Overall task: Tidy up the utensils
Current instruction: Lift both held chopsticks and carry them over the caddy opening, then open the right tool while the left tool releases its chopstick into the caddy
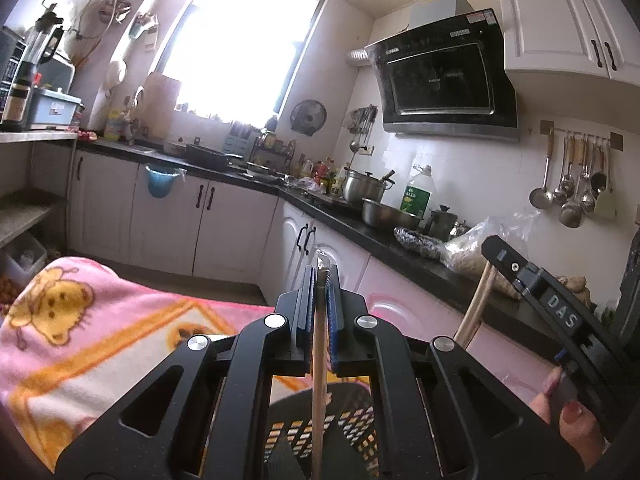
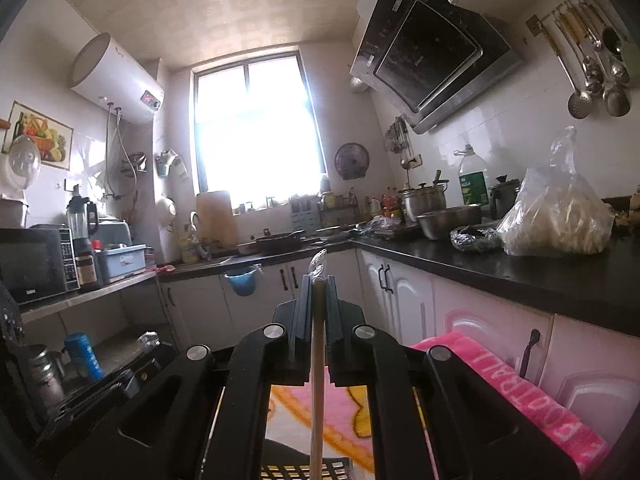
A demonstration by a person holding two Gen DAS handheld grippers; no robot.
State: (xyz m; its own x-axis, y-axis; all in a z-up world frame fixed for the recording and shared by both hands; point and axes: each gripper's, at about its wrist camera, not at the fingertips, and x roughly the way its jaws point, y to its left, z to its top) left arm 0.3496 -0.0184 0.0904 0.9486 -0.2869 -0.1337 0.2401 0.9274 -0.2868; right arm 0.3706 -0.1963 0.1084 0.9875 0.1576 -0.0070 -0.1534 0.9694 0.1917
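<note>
1. I hold two chopsticks, one in each of my tongs. My left gripper (image 1: 321, 280) is pinched tight on one wooden chopstick (image 1: 319, 380), which runs up between the blue pads, its clear-wrapped tip poking out past them.
2. My right gripper (image 2: 319, 286) is clamped the same way on a second chopstick (image 2: 317, 392), also with a clear wrapper at its tip (image 2: 318, 264).
3. From my left wrist view, the right gripper's black body (image 1: 560, 312) sits close on the right, tilted, with the second chopstick's shaft (image 1: 476, 308) hanging below it; the two tools are near but apart.
4. One black perforated basket (image 1: 320, 428) lies right under both chopsticks; its slotted rim also shows at the bottom of the right view (image 2: 304, 472).
5. The basket rests on one pink cartoon blanket (image 1: 80, 320); a pink towel (image 2: 520, 384) lies on the right.
6. Ahead of both tips is open air above the floor, bounded by white cabinets (image 1: 224, 224) under a black counter (image 2: 500, 264).
7. The counter is crowded: two steel pots (image 1: 364, 186), one oil bottle (image 1: 418, 196), one plastic bag (image 2: 556, 216). One rack of ladles (image 1: 576, 184) hangs on the wall.
</note>
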